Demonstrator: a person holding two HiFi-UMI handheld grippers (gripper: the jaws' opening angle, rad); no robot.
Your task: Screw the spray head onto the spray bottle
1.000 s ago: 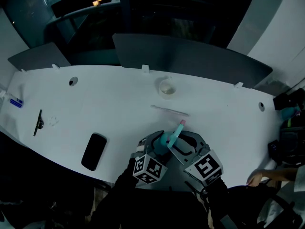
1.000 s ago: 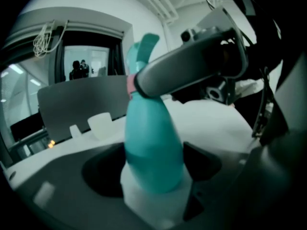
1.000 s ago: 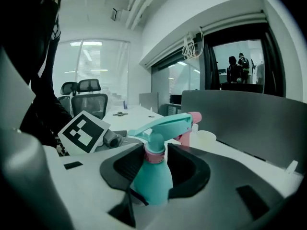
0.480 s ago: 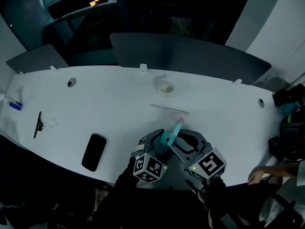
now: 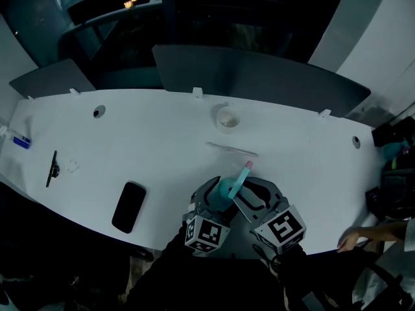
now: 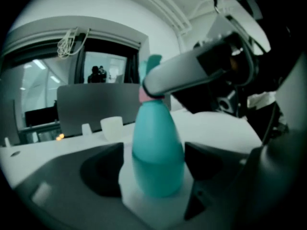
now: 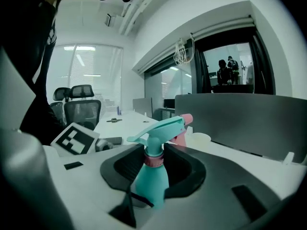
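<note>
A teal spray bottle (image 5: pixel 224 191) is held upright over the table's near edge, between both grippers. My left gripper (image 5: pixel 219 196) is shut on its round body (image 6: pixel 157 157), with a dark pad on either side. The teal spray head (image 7: pixel 160 127), tipped with a pink nozzle (image 5: pixel 248 166), sits on the bottle's neck. My right gripper (image 7: pixel 154 163) has just been closing and is shut on the pink collar (image 7: pixel 154 160) under the head. One of its fingers (image 6: pixel 192 73) crosses the top of the left gripper view.
On the white table (image 5: pixel 142 141) lie a black phone (image 5: pixel 128 206), a small white cup (image 5: pixel 227 118), a thin rod (image 5: pixel 231 149), a black tool (image 5: pixel 51 167) and a blue item (image 5: pixel 21 141). Grey dividers (image 5: pixel 259 76) line the far edge. Another person's hand (image 5: pixel 353 240) rests at the right.
The left gripper's marker cube has rolled and shifted slightly. The right gripper's cube wobbled a little. The bottle and spray head stay in the same spot.
</note>
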